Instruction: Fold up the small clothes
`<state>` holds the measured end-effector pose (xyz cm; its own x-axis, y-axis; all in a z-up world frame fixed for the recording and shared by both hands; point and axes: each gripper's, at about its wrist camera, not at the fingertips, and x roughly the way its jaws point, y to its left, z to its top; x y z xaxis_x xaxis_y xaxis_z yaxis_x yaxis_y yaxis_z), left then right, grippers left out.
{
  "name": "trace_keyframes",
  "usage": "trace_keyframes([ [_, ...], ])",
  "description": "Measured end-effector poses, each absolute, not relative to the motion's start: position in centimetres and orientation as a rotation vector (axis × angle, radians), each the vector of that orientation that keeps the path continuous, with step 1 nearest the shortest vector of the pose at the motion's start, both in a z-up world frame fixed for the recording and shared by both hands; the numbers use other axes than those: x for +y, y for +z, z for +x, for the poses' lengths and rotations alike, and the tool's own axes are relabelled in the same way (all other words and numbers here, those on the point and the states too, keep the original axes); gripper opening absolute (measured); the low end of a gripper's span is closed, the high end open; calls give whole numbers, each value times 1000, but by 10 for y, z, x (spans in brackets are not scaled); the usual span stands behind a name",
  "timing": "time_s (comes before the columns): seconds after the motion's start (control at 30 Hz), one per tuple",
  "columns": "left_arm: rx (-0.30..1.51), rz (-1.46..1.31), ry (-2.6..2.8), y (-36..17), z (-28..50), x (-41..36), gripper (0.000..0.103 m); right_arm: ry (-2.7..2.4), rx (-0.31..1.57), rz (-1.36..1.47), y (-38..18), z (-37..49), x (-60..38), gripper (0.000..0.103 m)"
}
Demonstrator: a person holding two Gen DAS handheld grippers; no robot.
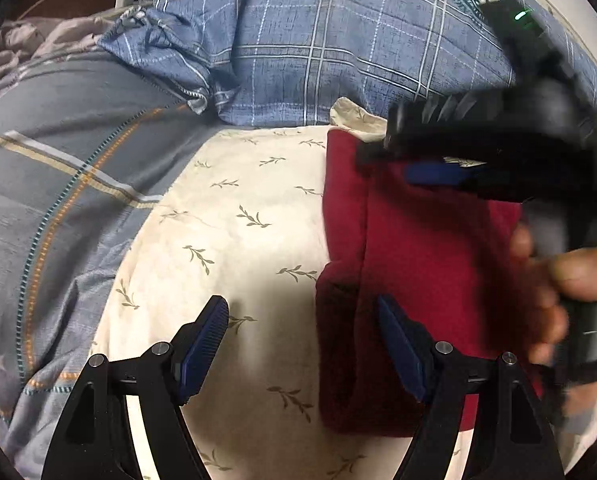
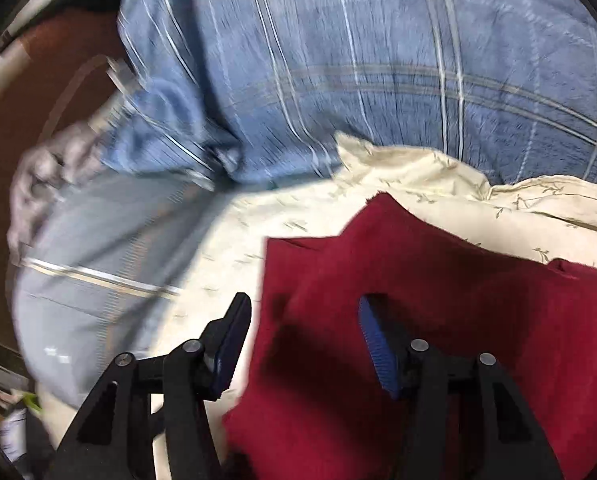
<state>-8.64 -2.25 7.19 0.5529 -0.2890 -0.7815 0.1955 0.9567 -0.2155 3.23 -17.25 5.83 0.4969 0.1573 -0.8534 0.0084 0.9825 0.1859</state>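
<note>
The left gripper (image 1: 302, 344) hangs with its jaws spread wide and nothing between them, one blue-padded finger over the cream sheet, the other over the near edge of the dark red, soft knitted garment (image 1: 426, 272). The right gripper (image 2: 304, 344) is likewise released and empty in its own view, its jaws straddling the left border of the same red garment (image 2: 438, 300).

That garment lies on the cream bedsheet printed with small leaf sprigs (image 1: 234, 232), on its right part, already gathered into a narrow, doubled-over shape with a lengthwise crease. By my judgement the fold is partly made: at least one layer is turned over, but the edges look uneven and a raised flap shows at the far end, so squaring up and a final fold seem left to do.

The left wrist view alone shows the right tool from outside, blurred, above the garment's far end, with the person's hand (image 1: 558, 280) on its handle, plus a blue checked pillow (image 1: 338, 40) and a grey-blue striped quilt (image 1: 58, 180) beyond. The right wrist view, heavily smeared, alone shows the garment's peaked far flap and the rumpled sheet behind it.
</note>
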Motion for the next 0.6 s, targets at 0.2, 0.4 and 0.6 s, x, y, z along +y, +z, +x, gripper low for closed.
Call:
trace_keyframes([
  [0.2,969,-163,-308,71,-75,-15,76,150,1019,166,62,36,-169,5],
  [0.4,980,-162,-306,67,-69,-18,76,160,1018,194,49,41,-166,7],
  [0.6,977,-164,-298,66,-69,-19,76,204,983,236,74,4,-179,45],
])
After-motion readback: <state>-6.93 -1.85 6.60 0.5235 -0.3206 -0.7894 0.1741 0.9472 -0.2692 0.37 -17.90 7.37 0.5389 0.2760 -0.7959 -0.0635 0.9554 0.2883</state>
